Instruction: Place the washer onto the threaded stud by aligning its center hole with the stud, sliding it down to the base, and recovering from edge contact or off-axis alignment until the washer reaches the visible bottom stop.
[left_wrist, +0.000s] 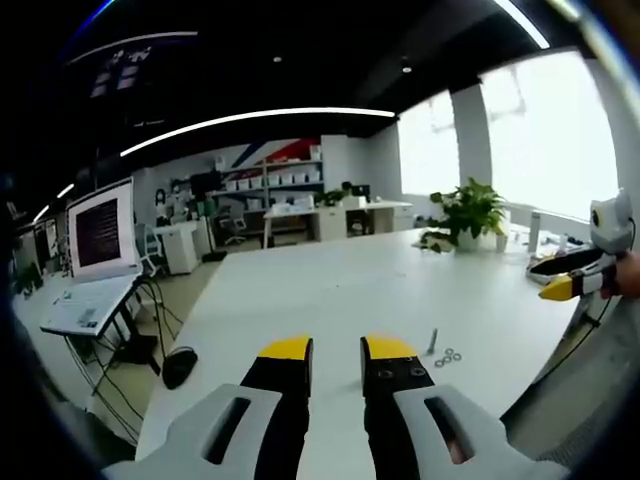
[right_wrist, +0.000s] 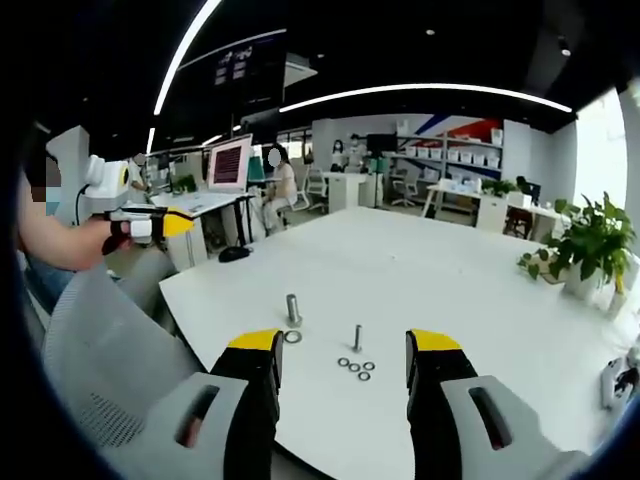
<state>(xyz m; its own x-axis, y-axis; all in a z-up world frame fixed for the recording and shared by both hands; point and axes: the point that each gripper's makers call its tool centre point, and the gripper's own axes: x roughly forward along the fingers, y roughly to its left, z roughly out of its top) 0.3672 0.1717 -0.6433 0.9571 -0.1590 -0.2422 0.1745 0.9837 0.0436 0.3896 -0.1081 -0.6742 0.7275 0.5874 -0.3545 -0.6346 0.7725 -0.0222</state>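
Washers (left_wrist: 449, 357) lie on the table (left_wrist: 330, 285) just right of our left gripper (left_wrist: 337, 347), beside the upright stud (left_wrist: 433, 340); its jaws stand narrowly apart, empty. Our right gripper (left_wrist: 560, 288) shows far right. In the right gripper view, washers (right_wrist: 355, 366) and stud (right_wrist: 357, 337) sit between the wide, empty jaws of our right gripper (right_wrist: 344, 342), a cylinder (right_wrist: 293, 308) nearer the left jaw. Our left gripper (right_wrist: 178, 222) shows upper left.

In my right gripper view the washers (right_wrist: 355, 367) by the threaded stud (right_wrist: 357, 337) are too small to count surely — four, perhaps. In my left gripper view that cluster (left_wrist: 448, 357) blurs together beside the stud (left_wrist: 433, 341) — its threads unreadable. My left gripper (left_wrist: 336, 350) is cut off below the frame.
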